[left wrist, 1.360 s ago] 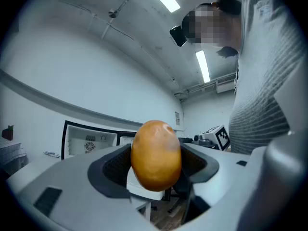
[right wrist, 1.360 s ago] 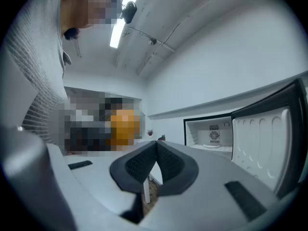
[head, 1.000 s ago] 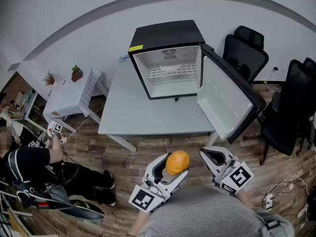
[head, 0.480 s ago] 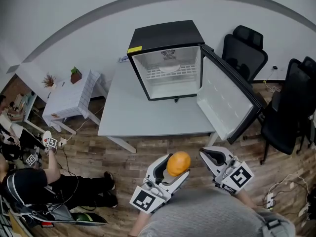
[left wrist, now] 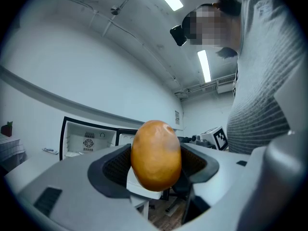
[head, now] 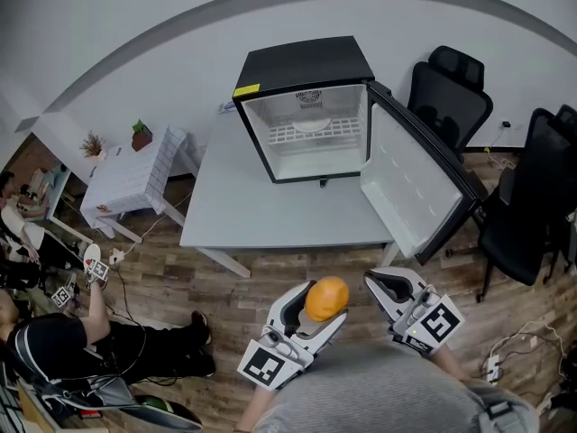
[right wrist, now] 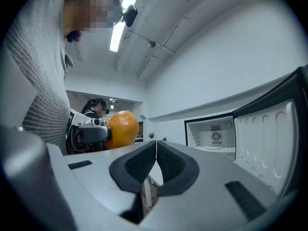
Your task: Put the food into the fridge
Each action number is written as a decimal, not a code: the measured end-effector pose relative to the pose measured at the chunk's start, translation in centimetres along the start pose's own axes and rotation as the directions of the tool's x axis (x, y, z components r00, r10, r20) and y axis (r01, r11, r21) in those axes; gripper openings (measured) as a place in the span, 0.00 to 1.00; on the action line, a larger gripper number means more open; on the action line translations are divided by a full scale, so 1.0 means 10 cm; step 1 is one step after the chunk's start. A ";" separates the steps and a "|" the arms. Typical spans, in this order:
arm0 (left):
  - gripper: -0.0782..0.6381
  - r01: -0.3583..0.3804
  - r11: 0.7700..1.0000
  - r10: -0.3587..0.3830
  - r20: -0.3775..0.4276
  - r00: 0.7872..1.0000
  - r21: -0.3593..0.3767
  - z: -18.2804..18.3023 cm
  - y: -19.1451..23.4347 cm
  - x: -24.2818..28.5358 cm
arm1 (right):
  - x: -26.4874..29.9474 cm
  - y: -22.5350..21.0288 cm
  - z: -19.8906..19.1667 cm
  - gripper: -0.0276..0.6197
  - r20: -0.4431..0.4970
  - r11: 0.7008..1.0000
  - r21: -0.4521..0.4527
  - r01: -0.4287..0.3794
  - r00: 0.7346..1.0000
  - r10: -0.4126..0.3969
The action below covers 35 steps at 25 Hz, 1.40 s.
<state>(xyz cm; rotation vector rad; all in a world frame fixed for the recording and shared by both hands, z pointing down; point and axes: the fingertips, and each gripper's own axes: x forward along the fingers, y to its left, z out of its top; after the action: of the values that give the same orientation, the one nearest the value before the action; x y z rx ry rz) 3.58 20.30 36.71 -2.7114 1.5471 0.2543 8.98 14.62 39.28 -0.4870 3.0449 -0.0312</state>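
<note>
Fruit (left wrist: 156, 154) sits in the left claw (head: 320, 307), with the jaws pressed on its two sides. Its upper part stands proud of the pads. The right claw (right wrist: 156, 153) is empty, jaws closed against each other. Both claws are low and close to the person's body, well apart from the near edge of the bench (head: 270, 219).

The fridge (head: 306, 66) stands at the far side of the bench. Its door (head: 410, 183) is swung wide to the right and the cavity faces the person. The wire shelf (head: 311, 133) looks bare.

Judged step: carry the fruit to the fridge. Placing has not yet begun.

Notes for doing it well:
- The fruit is round and smooth and is held at two small contacts. It could roll out of the grip if the claw tips, so keep the jaws level and the travel steady.
- Approach across the middle of the bench, left of the door's edge, so the claw enters the cavity squarely.
- Lower the fruit until it rests on the shelf or the cavity floor before parting the jaws. Dropped from any height it would likely roll.
- On a wire shelf, a gap between bars should stop it rolling.
- Keep the right claw clear of the left one's path. It may be needed to close the door.
</note>
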 end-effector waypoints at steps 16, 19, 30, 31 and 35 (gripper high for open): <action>0.55 0.012 1.000 -0.012 0.008 1.000 -0.010 0.03 0.13 -0.10 | 0.14 0.04 0.00 0.06 0.008 1.000 -0.003 0.018 1.000 -0.017; 0.55 0.017 1.000 -0.017 0.011 1.000 -0.013 0.05 0.23 -0.17 | 0.23 0.06 0.01 0.06 0.014 0.999 -0.001 0.032 0.999 -0.032; 0.55 0.053 0.998 -0.053 -0.022 0.998 -0.025 -0.07 0.78 -0.52 | 0.74 0.29 -0.17 0.06 0.015 0.995 0.016 0.103 0.995 -0.103; 0.55 0.055 0.998 -0.056 -0.024 0.998 -0.031 -0.08 0.83 -0.52 | 0.78 0.30 -0.19 0.06 0.009 0.994 0.019 0.105 0.994 -0.106; 0.55 0.073 0.996 -0.074 -0.025 0.997 -0.050 -0.11 0.96 -0.48 | 0.89 0.23 -0.29 0.06 -0.023 0.992 0.024 0.123 0.992 -0.123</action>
<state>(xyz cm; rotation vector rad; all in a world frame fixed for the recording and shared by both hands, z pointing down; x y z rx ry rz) -6.86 19.38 39.21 -2.8140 1.4625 0.2593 -0.30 14.05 41.59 -0.6759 3.0268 -0.0808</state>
